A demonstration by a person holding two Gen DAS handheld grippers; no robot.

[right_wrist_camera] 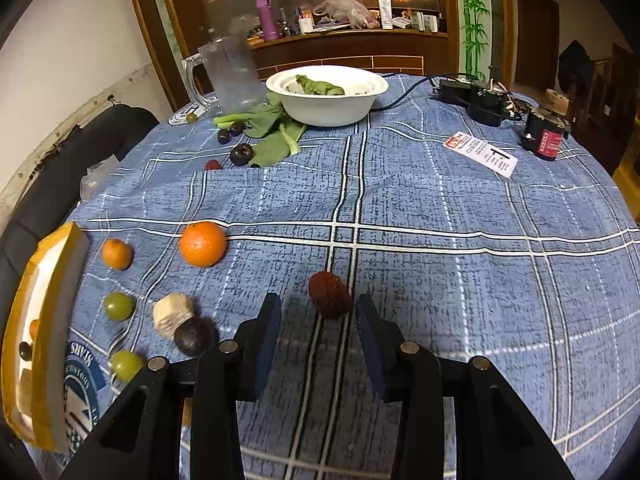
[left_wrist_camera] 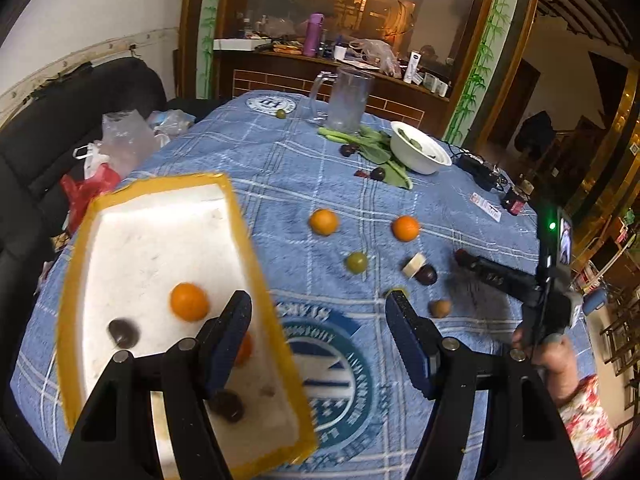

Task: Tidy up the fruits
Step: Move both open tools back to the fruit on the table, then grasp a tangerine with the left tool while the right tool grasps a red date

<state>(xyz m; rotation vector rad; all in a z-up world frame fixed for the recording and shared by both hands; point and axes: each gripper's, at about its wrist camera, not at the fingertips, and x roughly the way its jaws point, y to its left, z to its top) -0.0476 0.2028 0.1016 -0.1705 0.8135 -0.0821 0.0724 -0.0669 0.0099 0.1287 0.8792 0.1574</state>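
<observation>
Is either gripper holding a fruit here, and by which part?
Nothing is held. The left gripper is open and empty; the right gripper is open around the reddish fruit, not gripping it.

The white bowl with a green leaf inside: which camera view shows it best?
The right wrist view shows the white bowl best: it sits large, near the picture's centre, and the leaf lying inside is clear. In the left wrist view the bowl is smaller and farther off, seen at a slant, so its contents are hard to make out.
</observation>
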